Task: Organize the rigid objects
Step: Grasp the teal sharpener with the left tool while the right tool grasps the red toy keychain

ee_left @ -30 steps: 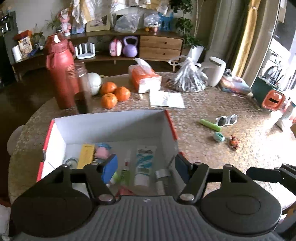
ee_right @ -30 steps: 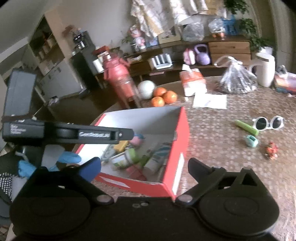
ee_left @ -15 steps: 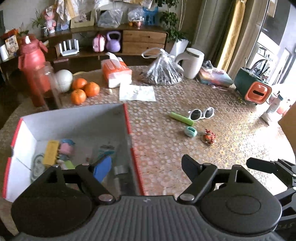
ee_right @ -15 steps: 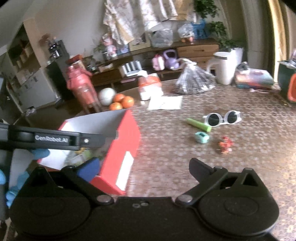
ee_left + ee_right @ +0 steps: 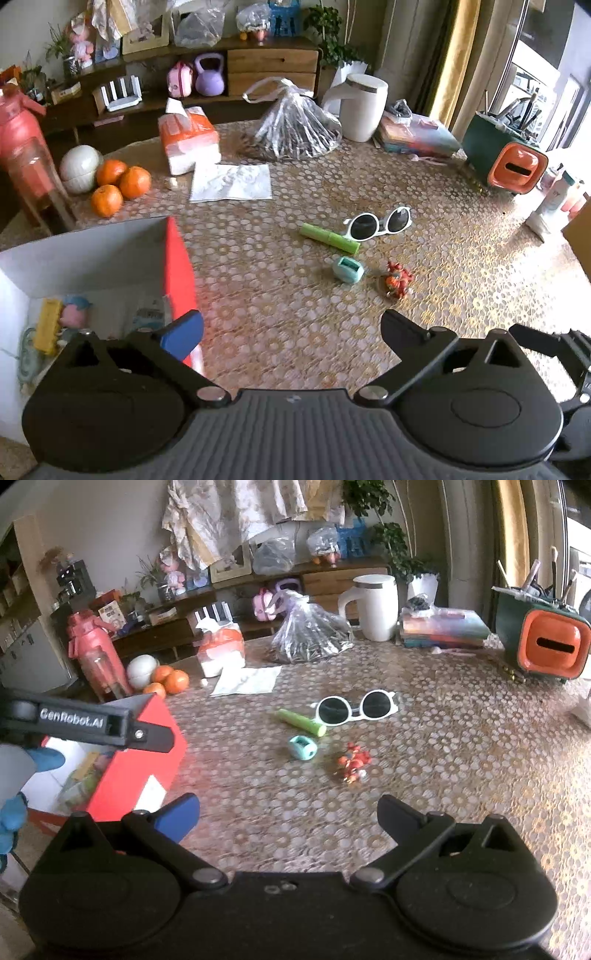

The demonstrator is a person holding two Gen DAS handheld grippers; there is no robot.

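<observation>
White sunglasses touch green tube right of red box.

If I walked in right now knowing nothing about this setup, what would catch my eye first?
Probably the red box at the left of the patterned table, already holding small items. Next, the loose cluster mid-table: white sunglasses, a green tube just left of them, a small teal object and a red figurine nearer the camera. Both the left gripper and right gripper are open and empty.
</observation>
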